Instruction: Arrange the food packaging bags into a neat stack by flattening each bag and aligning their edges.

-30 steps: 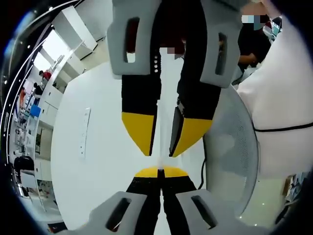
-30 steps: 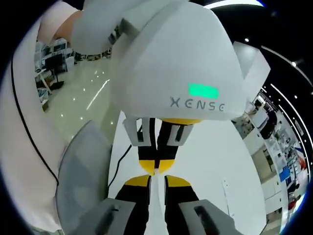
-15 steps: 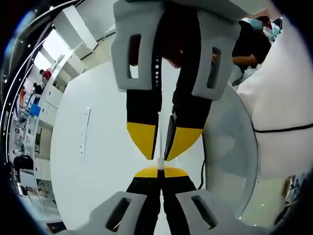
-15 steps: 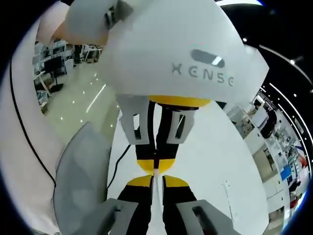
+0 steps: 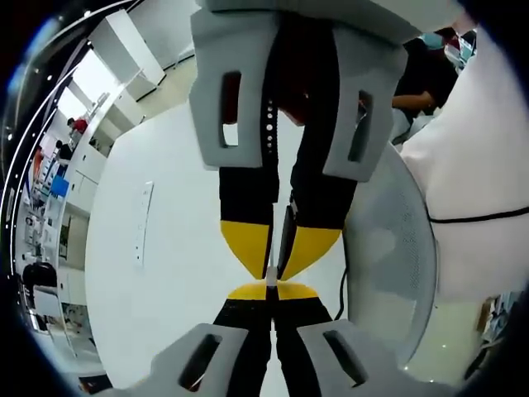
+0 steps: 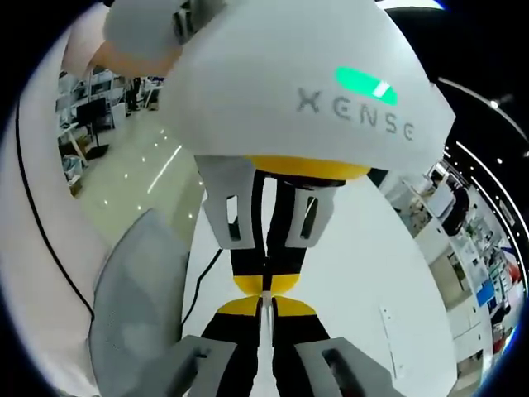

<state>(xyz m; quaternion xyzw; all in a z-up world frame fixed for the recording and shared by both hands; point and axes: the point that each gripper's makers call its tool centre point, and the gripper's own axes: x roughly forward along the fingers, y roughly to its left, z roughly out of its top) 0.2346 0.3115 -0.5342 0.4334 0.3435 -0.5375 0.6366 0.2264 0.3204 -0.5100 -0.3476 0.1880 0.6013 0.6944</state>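
Left gripper [image 5: 270,287] and right gripper [image 6: 265,301], jaws closed, meet tip-to-tip over the white table [image 5: 165,273] (bags: can't tell where); risk is tips colliding or slipping.

Right gripper [image 6: 265,303]: black jaws with yellow tips, nearly closed.
Left gripper [image 6: 266,284]: white body, lit green bar, yellow tips meeting the right gripper's tips.
White tabletop [image 6: 364,273]: beneath both.
Grey mesh chair [image 6: 136,298]: left of the table.
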